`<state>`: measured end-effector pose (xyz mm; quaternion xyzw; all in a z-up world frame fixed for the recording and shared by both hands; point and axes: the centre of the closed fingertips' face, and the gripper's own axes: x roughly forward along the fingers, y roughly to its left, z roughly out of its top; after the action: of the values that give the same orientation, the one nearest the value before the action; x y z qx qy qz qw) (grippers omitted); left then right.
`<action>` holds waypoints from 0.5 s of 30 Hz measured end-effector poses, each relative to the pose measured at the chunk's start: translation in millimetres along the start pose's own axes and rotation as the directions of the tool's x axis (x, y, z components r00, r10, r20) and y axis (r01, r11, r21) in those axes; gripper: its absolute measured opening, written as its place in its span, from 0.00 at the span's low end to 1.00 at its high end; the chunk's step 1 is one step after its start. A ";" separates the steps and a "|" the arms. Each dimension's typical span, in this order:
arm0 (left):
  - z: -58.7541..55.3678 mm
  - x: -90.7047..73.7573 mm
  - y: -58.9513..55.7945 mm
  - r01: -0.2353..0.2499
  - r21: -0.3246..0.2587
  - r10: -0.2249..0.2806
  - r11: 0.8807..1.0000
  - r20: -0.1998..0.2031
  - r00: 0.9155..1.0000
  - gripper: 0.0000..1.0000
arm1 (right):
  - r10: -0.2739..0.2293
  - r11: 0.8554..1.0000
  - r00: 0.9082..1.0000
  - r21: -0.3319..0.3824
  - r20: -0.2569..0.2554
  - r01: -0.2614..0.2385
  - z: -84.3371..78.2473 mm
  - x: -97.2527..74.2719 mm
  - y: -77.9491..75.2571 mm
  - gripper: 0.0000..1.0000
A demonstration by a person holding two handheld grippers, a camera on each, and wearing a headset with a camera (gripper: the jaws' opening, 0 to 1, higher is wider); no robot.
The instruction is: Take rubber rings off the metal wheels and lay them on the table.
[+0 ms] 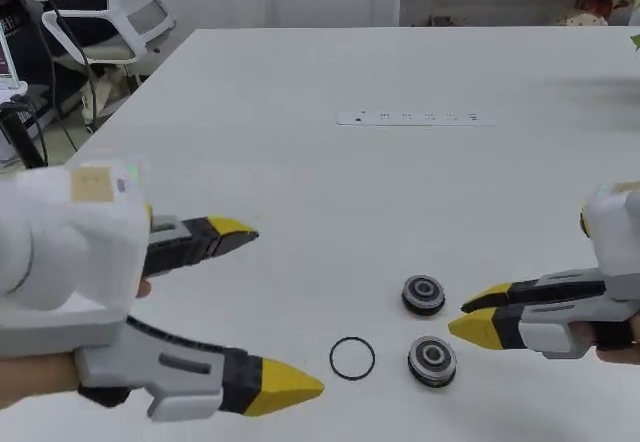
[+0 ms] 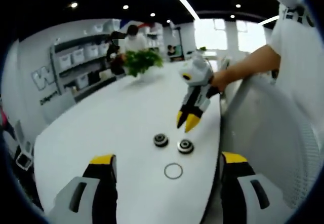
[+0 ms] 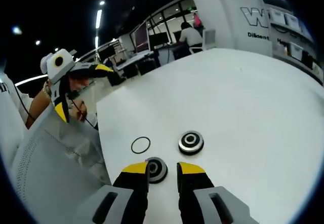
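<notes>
Two small metal wheels with dark rims lie on the white table (image 1: 300, 112): one farther off (image 1: 423, 294) (image 2: 161, 140) (image 3: 191, 142), one nearer (image 1: 432, 359) (image 2: 185, 146) (image 3: 156, 169). A loose black rubber ring (image 1: 352, 358) (image 2: 173, 171) (image 3: 140, 145) lies flat to their left. My right gripper (image 1: 460, 318) (image 3: 163, 171) (image 2: 185, 123) hovers just right of the wheels, its yellow tips a narrow gap apart and holding nothing. My left gripper (image 1: 265, 307) (image 2: 168, 158) (image 3: 83, 89) is wide open and empty, left of the ring.
A flat white strip (image 1: 415, 118) lies farther back on the table. An office chair (image 1: 110, 22) stands beyond the far left corner. A green plant (image 2: 142, 59) sits at the table's far end. The near table edge runs close under both grippers.
</notes>
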<state>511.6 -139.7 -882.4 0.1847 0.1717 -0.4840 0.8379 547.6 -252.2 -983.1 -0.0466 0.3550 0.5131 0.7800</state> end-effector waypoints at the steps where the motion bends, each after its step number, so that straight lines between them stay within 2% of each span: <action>1: 10.3 5.0 1.1 0.011 0.018 -0.012 1.000 0.017 1.000 0.84 | -0.002 1.000 1.000 0.005 -0.008 0.002 -2.8 -0.4 -1.1 0.19; 5: 36.2 21.7 3.9 0.041 0.076 -0.044 0.996 0.040 0.998 0.83 | 0.001 1.000 1.000 0.008 -0.029 -0.001 -10.2 0.0 -2.8 0.20; 8: 52.4 38.1 2.9 0.067 0.147 -0.075 0.987 0.046 0.996 0.81 | 0.003 1.000 0.999 0.003 -0.052 -0.003 -15.6 0.5 -3.1 0.20; 12: 65.1 55.3 -5.4 0.120 0.151 -0.132 0.981 0.071 0.989 0.78 | 0.010 1.000 0.998 0.000 -0.061 -0.010 -17.9 0.8 -2.8 0.20; 15: 67.8 69.2 -8.7 0.141 0.156 -0.155 0.978 0.079 0.985 0.77 | 0.015 1.000 0.997 -0.010 -0.070 -0.015 -19.8 1.4 -1.9 0.20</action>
<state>544.0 -227.7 -856.8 0.2118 0.1099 -0.5645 0.7902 539.4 -260.7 -999.3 -0.0659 0.3800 0.5187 0.7630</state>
